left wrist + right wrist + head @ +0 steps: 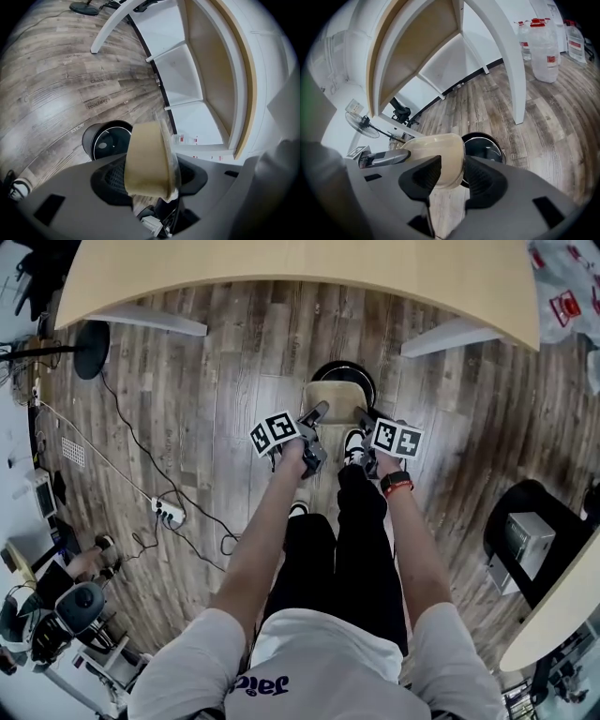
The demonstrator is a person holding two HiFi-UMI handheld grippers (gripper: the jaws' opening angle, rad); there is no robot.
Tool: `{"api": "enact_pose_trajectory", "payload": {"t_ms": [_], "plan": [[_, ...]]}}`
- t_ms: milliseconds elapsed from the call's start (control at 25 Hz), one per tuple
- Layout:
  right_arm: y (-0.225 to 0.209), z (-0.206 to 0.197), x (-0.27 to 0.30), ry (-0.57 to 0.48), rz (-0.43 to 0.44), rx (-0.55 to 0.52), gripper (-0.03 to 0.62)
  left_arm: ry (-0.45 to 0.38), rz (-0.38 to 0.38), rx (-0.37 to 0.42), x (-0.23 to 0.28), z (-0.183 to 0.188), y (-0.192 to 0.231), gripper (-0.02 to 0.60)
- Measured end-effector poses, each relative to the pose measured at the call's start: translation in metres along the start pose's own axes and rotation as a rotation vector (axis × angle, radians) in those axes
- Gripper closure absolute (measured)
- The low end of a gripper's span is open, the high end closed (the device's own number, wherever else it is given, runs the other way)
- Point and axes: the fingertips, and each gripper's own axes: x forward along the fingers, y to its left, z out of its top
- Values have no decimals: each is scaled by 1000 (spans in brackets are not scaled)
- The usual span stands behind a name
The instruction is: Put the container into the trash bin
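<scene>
**Container over bin on a two-handed grip: drop risks, then counts**

Left gripper: jaws stand wide but clamped on one end of the tan container. Its own view shows the pads on the end wall next to the clear lid edge. Risk: that's a thin bite on an end, so if this side lets go first the container will likely swing on the other grip and tip out sideways.

Container: it hangs between both grippers above the black trash bin and isn't inside yet. In the head view it covers most of the opening, and only the far rim shows. Risk: it looks nearly as wide as the mouth (my read, no scale), so if dropped off-centre it could bridge the rim or bounce onto the wood floor. The lid could also pop on impact.

Right gripper: also closed on the container, pads on both sides of the other end. Risk: lowering this side unevenly could clip the rim and shove the bin, which looks light.

Counts:
- Grippers: 2
- Container: 1
- Trash bin: 1
- Water jugs: at least 3, well off to the right
</scene>
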Motion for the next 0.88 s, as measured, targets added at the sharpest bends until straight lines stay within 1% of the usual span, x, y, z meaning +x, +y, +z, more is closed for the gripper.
{"api": "enact_pose_trajectory", "payload": {"t_ms": [200,400,480,640,760,880], "plan": [[-31,-2,28,10,-12,-16,434,-7,0,4,33,1,25,351],[-52,-12,54,41,-20,-31,435,-10,44,76,53,3,45,350],[-59,-16,64,46,-26,-28,441,-11,58,91,59,4,52,350],[-73,-19,79,45,-26,-22,441,-24,63,106,73,7,64,348],[-84,-18,89,33,-36,-13,419,-35,57,141,84,11,69,345],[-94,-23,97,38,-48,3,419,-28,78,180,94,11,75,344]]}}
